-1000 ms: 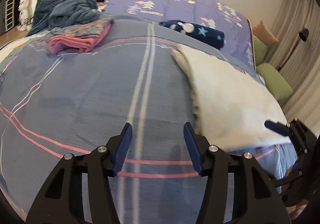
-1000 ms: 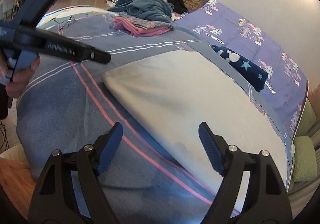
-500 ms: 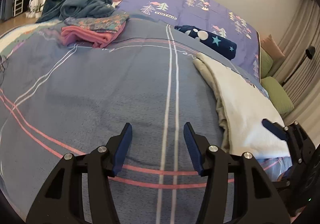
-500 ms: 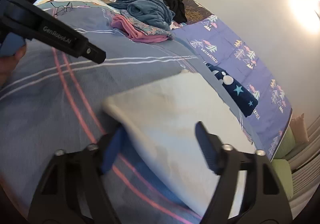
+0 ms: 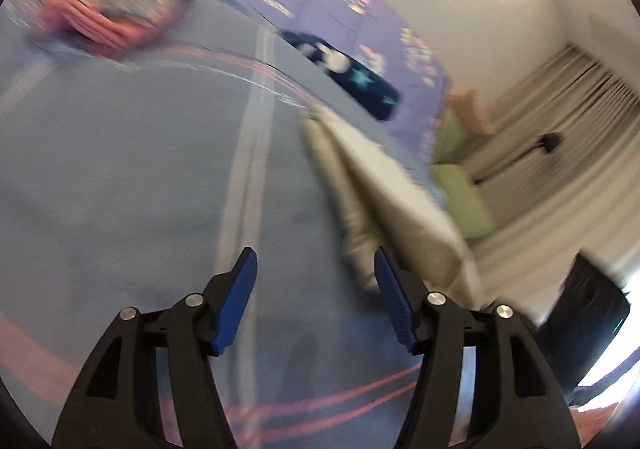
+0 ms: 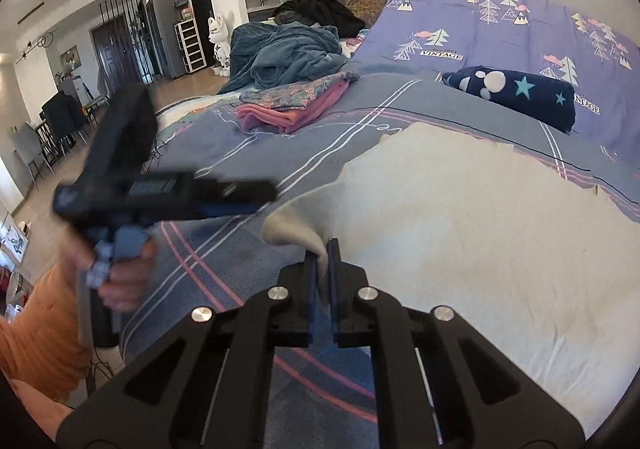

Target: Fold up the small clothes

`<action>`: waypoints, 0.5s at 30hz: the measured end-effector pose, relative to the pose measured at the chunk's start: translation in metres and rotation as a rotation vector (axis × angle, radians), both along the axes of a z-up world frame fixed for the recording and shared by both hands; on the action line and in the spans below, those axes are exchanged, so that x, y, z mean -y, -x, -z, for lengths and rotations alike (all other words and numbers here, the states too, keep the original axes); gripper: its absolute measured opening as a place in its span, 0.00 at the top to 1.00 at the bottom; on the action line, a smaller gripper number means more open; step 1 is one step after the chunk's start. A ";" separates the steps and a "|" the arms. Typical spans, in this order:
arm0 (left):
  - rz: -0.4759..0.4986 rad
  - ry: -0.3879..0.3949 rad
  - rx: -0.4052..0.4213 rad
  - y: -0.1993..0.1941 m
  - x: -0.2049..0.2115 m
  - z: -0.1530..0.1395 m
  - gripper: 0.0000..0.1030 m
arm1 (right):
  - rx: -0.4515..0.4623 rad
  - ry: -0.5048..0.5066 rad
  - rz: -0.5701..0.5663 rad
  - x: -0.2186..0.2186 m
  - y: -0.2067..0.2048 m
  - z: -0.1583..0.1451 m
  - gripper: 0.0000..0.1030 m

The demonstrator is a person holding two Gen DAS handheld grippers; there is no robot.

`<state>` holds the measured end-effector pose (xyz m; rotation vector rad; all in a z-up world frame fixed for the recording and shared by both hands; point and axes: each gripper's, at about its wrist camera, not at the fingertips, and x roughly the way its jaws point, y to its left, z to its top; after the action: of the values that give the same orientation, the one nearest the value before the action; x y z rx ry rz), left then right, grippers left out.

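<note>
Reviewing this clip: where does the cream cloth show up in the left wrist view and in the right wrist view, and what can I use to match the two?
Left wrist: the cream cloth runs as a blurred strip right of centre, ending by the right finger of the open left gripper.
Right wrist: it fills the right half, its near corner pinched in the shut right gripper.
Shared landmark: the navy star-print bundle lies beyond the cloth in both.

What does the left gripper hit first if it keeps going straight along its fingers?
Probably just the grey-blue bedspread: the open left gripper points at bare cover. The cream garment lies just off its right finger. The frame is blurred, so depth is uncertain.
</note>
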<state>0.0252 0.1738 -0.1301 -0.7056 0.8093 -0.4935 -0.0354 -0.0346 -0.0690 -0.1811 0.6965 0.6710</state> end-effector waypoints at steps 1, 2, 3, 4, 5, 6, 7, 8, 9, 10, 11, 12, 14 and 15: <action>0.018 0.039 -0.028 -0.014 0.003 0.004 0.39 | 0.001 0.012 -0.002 -0.004 0.001 0.002 0.95; 0.019 0.058 -0.044 -0.023 0.004 0.007 0.39 | 0.001 0.025 -0.006 -0.007 0.003 0.005 0.95; 0.029 0.084 -0.049 -0.035 0.006 0.007 0.39 | 0.004 0.039 -0.010 -0.009 0.005 0.008 0.95; 0.052 0.114 -0.052 -0.046 0.008 0.007 0.39 | 0.016 0.071 -0.014 -0.014 0.008 0.011 0.95; 0.066 0.137 -0.059 -0.053 0.011 0.007 0.39 | 0.024 0.091 -0.017 -0.016 0.011 0.013 0.94; 0.083 0.159 -0.066 -0.061 0.014 0.007 0.39 | 0.032 0.115 -0.024 -0.019 0.013 0.016 0.92; 0.101 0.164 -0.073 -0.071 0.018 0.008 0.39 | 0.040 0.149 -0.034 -0.023 0.016 0.020 0.91; 0.112 0.146 -0.075 -0.077 0.023 0.008 0.39 | 0.051 0.174 -0.039 -0.026 0.018 0.024 0.84; 0.125 0.116 -0.070 -0.083 0.028 0.009 0.39 | 0.076 0.206 -0.045 -0.029 0.021 0.028 0.65; 0.136 0.068 -0.046 -0.089 0.035 0.007 0.39 | 0.119 0.242 -0.046 -0.033 0.026 0.030 0.55; 0.144 0.029 -0.029 -0.092 0.042 0.005 0.39 | 0.187 0.286 -0.048 -0.036 0.034 0.033 0.44; 0.152 0.002 -0.023 -0.095 0.045 0.003 0.39 | 0.236 0.325 -0.061 -0.039 0.040 0.035 0.42; 0.174 -0.049 -0.011 -0.101 0.053 0.001 0.39 | 0.311 0.434 -0.092 -0.049 0.051 0.046 0.41; 0.182 -0.067 -0.010 -0.103 0.057 0.000 0.40 | 0.325 0.464 -0.093 -0.052 0.052 0.050 0.41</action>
<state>0.1283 0.1171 -0.1301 -0.5750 0.9001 -0.6245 -0.0875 0.0169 -0.1191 -0.7381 0.5222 0.5428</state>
